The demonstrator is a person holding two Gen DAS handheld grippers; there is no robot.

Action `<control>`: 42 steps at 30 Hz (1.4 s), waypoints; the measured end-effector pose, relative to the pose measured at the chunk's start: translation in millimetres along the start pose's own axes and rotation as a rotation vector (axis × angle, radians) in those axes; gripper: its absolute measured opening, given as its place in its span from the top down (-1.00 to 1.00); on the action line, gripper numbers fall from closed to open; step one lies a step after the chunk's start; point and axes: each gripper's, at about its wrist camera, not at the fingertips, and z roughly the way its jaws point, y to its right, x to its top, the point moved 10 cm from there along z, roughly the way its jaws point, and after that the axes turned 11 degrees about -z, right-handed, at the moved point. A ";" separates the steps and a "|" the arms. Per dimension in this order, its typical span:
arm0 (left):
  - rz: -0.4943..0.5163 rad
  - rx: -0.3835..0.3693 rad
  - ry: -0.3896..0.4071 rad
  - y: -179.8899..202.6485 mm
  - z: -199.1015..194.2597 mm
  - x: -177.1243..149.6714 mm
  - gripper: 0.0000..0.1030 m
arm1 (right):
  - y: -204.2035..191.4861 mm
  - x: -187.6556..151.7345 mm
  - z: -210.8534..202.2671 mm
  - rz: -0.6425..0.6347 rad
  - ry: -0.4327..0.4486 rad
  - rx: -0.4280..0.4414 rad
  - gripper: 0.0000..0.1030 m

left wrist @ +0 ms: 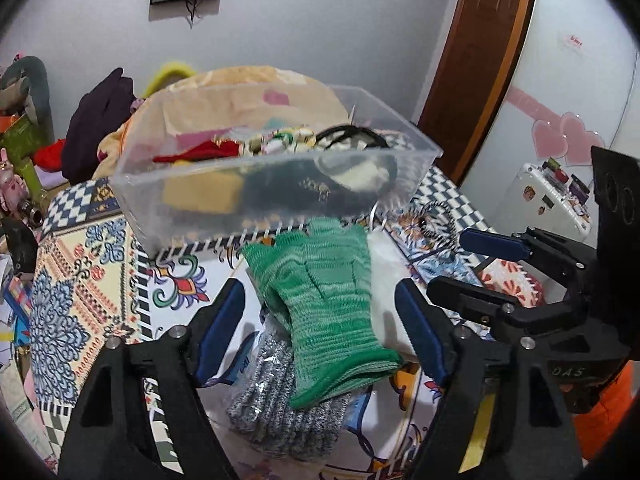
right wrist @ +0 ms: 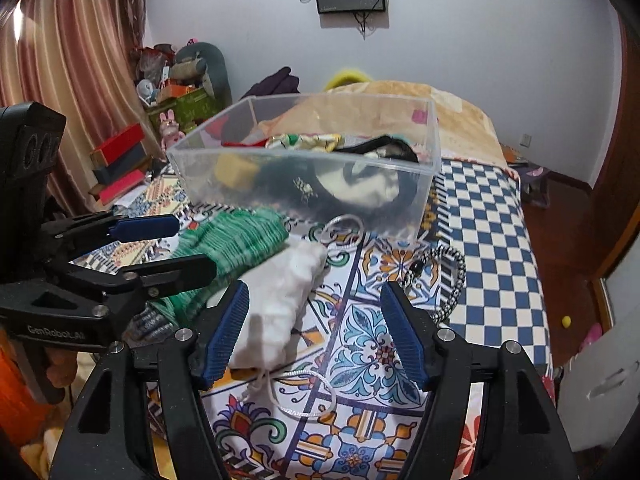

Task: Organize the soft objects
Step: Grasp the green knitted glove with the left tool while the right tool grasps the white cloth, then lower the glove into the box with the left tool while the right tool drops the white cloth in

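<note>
A bed (right wrist: 492, 248) carries everything, spread with a patterned cover (right wrist: 360, 356) of floral tiles that gives way to blue-and-white checks on the right. Directly on it stands a clear plastic bin (right wrist: 424, 200). Just in front of the bin lies a green knit glove (left wrist: 320, 296), resting partly over a grey speckled glove (left wrist: 280, 412). A white drawstring pouch (right wrist: 280, 304) lies touching the green glove's right side, its cord (right wrist: 308, 396) looping across the cover. To the right lies what may be a black-and-white braided cord (right wrist: 452, 280), well apart from the gloves.
</note>
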 end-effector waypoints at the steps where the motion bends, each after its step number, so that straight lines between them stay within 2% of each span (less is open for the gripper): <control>1: -0.010 0.003 -0.009 -1.8 4.0 -2.0 -0.42 | 0.3 -1.4 2.1 0.005 -0.006 0.004 -0.26; 5: -0.044 -0.019 -0.039 -8.2 13.3 -7.5 -0.09 | -4.6 -5.3 4.8 0.023 -0.012 0.033 -0.26; 10: -0.079 -0.055 -0.037 -13.1 13.4 -10.5 0.08 | -18.4 -4.7 10.2 0.026 -0.018 0.077 -0.26; 15: -0.089 -0.061 -0.026 -16.2 8.0 -7.4 0.43 | -32.3 -6.4 21.6 0.017 -0.039 0.113 -0.26; 17: -0.092 -0.058 -0.011 -17.7 2.1 -4.3 0.53 | -36.4 -7.8 25.2 0.015 -0.046 0.129 -0.08; 23: -0.098 -0.035 0.050 -23.7 -19.4 9.8 0.56 | -41.5 -10.2 24.5 0.008 -0.036 0.136 0.45; 25: -0.098 -0.025 0.069 -24.3 -25.1 13.8 0.56 | -40.8 -9.6 21.9 0.013 -0.029 0.138 0.52; 33: -0.077 0.016 0.160 -26.4 -52.3 35.2 0.56 | -25.1 0.7 -9.5 0.024 0.042 0.083 0.56; 42: -0.064 0.046 0.274 -27.4 -82.2 65.6 0.56 | -9.5 33.1 -52.4 0.036 0.166 0.011 0.56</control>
